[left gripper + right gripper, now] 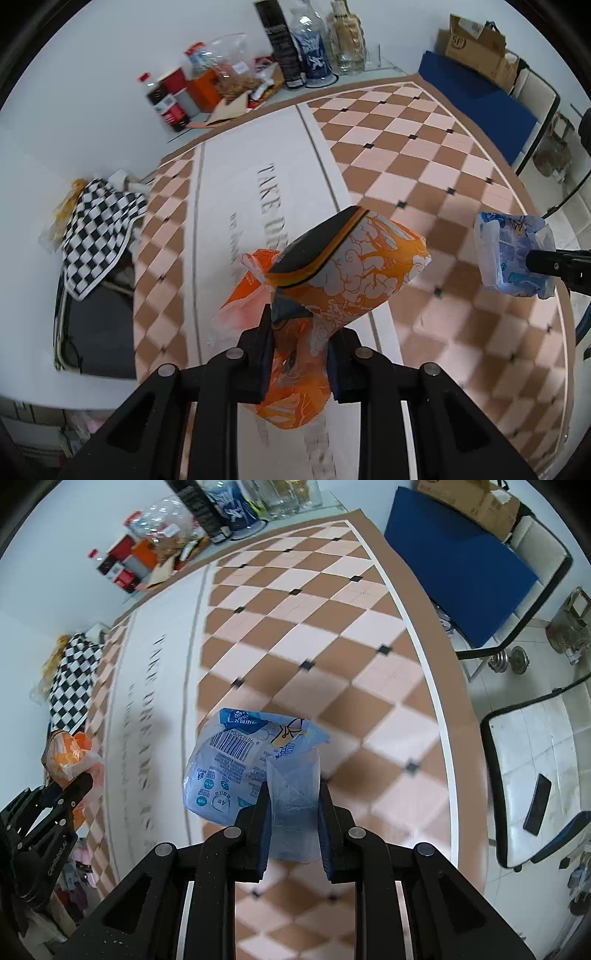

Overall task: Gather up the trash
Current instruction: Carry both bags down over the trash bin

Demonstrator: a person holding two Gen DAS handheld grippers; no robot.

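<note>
- Trash in hand, two pieces: orange wrapper (pixel 354 273) with white cloud print and a dark striped end, and blue plastic wrapper (pixel 251 764) with a barcode.
- Left gripper (pixel 299 354) is clenched on the orange wrapper; pads pinch its near, crumpled end, and the rest sticks out far of the fingers, above the tablecloth (pixel 424 147).
- Right gripper (pixel 293 823) is clamped on the blue plastic wrapper, biting a clear flap at its near edge. The printed bulk hangs to the left and far side of the jaws.
- Both pieces appear clear of the checked cloth, carried in the air; no bin shows in either view.
- Judged step: carrying both wrappers to wherever the trash goes. Destination cannot be told from these views.
- Handling note: both are light, floppy film. The grip on the blue one is on a thin flap only, so a quick swing could tear it or let it slip; move smoothly and keep the jaws pressed.
- Keep the two grippers apart so the wrappers do not brush or snag.
- Clutter at the far left of the table (cola bottle (pixel 164 101), bottles (pixel 314 40), bags) and checkered cloth (pixel 99 229) on the left: route clear of these.
- Release only once directly over the receptacle, one side at a time.
</note>
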